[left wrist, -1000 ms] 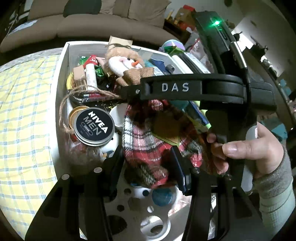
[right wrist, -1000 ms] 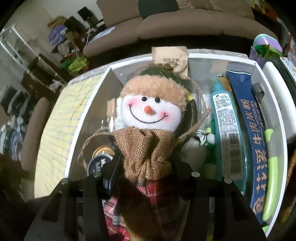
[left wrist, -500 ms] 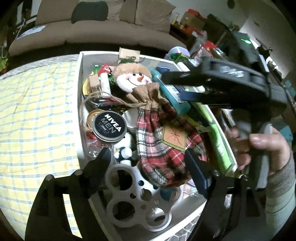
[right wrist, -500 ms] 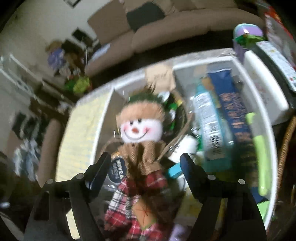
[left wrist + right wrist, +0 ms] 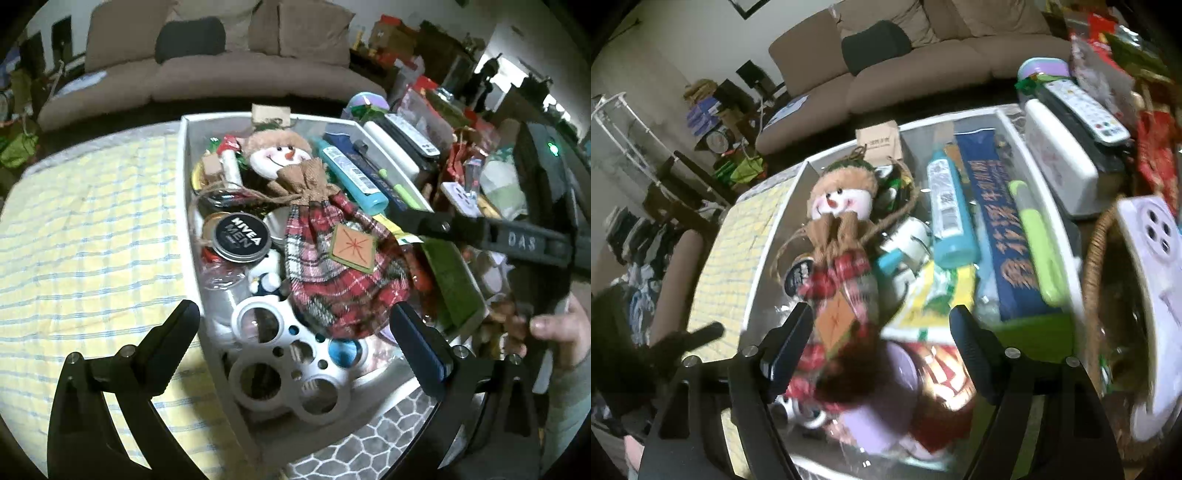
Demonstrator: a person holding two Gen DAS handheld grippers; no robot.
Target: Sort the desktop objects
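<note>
Snowman doll is lying in the white bin: tan hat, burlap scarf, red plaid body with one orange diamond patch. It's sitting just right of the single Nivea Men tin and left of one teal tube. Left gripper and right gripper are both hovering spread wide, gripping nothing.

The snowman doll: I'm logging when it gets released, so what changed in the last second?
Both tongs, left and right, were shut on the snowman doll a second ago; both have opened and drawn back, leaving it lying in the white bin. The Nivea tin and blue tube stayed put.
</note>
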